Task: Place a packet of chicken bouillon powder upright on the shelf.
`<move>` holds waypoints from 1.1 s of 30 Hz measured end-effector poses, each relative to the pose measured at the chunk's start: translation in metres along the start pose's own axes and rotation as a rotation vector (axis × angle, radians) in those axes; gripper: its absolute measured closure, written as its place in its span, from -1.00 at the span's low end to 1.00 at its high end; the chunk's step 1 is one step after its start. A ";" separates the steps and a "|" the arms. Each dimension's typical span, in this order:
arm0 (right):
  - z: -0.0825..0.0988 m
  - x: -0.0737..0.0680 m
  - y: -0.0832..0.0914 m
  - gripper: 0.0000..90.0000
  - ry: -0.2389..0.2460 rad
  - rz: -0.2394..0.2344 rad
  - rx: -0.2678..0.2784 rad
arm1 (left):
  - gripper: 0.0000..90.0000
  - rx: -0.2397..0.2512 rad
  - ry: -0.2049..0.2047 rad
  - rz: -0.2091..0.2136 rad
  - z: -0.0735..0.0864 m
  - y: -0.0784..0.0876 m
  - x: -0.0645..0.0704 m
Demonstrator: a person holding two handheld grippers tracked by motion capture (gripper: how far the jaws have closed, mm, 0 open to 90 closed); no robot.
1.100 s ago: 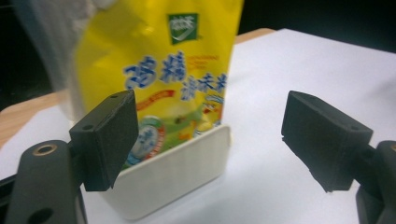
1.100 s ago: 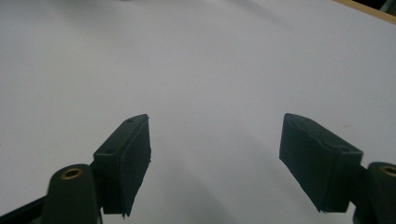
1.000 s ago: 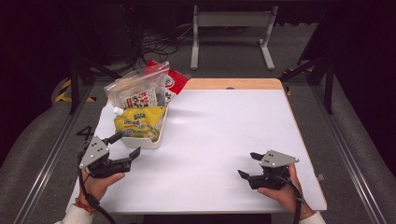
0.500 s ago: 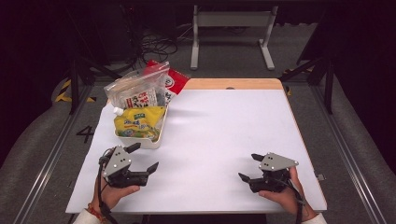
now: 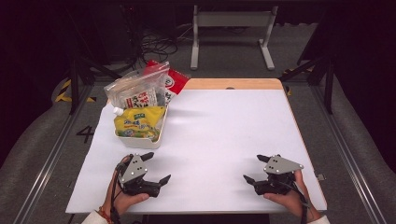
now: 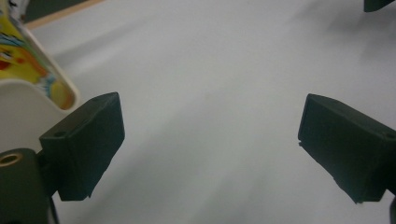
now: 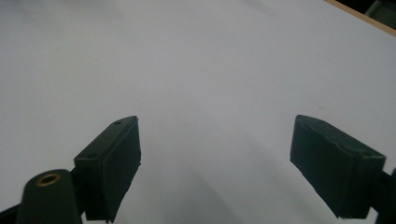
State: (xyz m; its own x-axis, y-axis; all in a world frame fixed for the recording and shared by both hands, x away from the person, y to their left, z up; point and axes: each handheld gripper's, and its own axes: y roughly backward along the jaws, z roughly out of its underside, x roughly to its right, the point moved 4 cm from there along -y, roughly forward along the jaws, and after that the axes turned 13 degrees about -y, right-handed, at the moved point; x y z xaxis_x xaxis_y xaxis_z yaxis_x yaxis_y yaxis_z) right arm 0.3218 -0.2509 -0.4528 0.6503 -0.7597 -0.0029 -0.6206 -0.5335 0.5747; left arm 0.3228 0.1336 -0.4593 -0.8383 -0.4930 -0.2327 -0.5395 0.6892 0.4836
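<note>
The white worktop [image 5: 224, 135] carries a white bin [image 5: 140, 139] at its far left, just beyond the left hand. The bin holds a yellow pouch [image 5: 137, 123]; behind it lean a clear bag [image 5: 137, 91] and a red packet [image 5: 173, 81], all touching one another.

The left hand-held gripper [image 5: 156, 168] sits low over the near left part of the worktop, just in front of the bin and apart from it. Its jaws are spread wide, having just been opening, with nothing but bare worktop between them; in the left gripper view the bin's corner and the pouch show beside the left jaw.

The right hand-held gripper [image 5: 256, 169] rests near the near right edge, well apart from the bin. Its jaws have likewise just been opening and stand spread over bare worktop.
</note>
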 end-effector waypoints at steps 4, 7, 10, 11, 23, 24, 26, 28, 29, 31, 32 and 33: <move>0.008 0.010 0.004 -0.69 -0.023 0.023 0.012 | -0.82 -0.024 -0.020 0.029 0.002 -0.008 0.009; 0.012 0.014 0.006 -0.70 -0.030 0.035 0.013 | -0.83 -0.034 -0.034 0.042 0.002 -0.013 0.013; 0.019 0.019 0.007 -0.75 -0.055 0.052 0.010 | -0.83 -0.053 -0.045 0.062 0.003 -0.019 0.015; 0.019 0.019 0.007 -0.75 -0.049 0.059 0.008 | -0.83 -0.055 -0.048 0.067 0.003 -0.020 0.016; 0.014 0.012 0.008 -0.78 -0.044 0.082 0.043 | -0.85 -0.068 -0.034 0.054 0.006 -0.018 0.005; 0.014 0.012 0.008 -0.77 -0.037 0.090 0.043 | -0.84 -0.062 -0.032 0.054 0.006 -0.018 0.004; 0.014 0.012 0.009 -0.74 -0.044 0.097 0.053 | -0.84 -0.063 -0.035 0.049 0.005 -0.019 0.004; 0.014 0.013 0.009 -0.74 -0.049 0.110 0.054 | -0.84 -0.064 -0.031 0.040 0.005 -0.019 0.003; 0.014 0.013 0.008 -0.75 -0.050 0.116 0.054 | -0.84 -0.069 -0.031 0.037 0.005 -0.018 0.003; 0.013 0.013 0.007 -0.79 -0.051 0.141 0.048 | -0.84 -0.069 -0.030 0.037 0.005 -0.018 0.002; 0.013 0.012 0.007 -0.81 -0.049 0.144 0.049 | -0.84 -0.071 -0.032 0.032 0.005 -0.018 0.002; 0.013 0.011 0.007 -0.82 -0.054 0.138 0.050 | -0.84 -0.071 -0.036 0.029 0.005 -0.017 0.002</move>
State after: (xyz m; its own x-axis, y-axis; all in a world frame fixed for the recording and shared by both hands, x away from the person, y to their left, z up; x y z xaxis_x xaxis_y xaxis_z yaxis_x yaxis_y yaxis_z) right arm 0.3190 -0.2683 -0.4593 0.5333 -0.8454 0.0285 -0.7245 -0.4391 0.5313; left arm 0.3304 0.1235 -0.4721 -0.8565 -0.4528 -0.2477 -0.5092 0.6628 0.5490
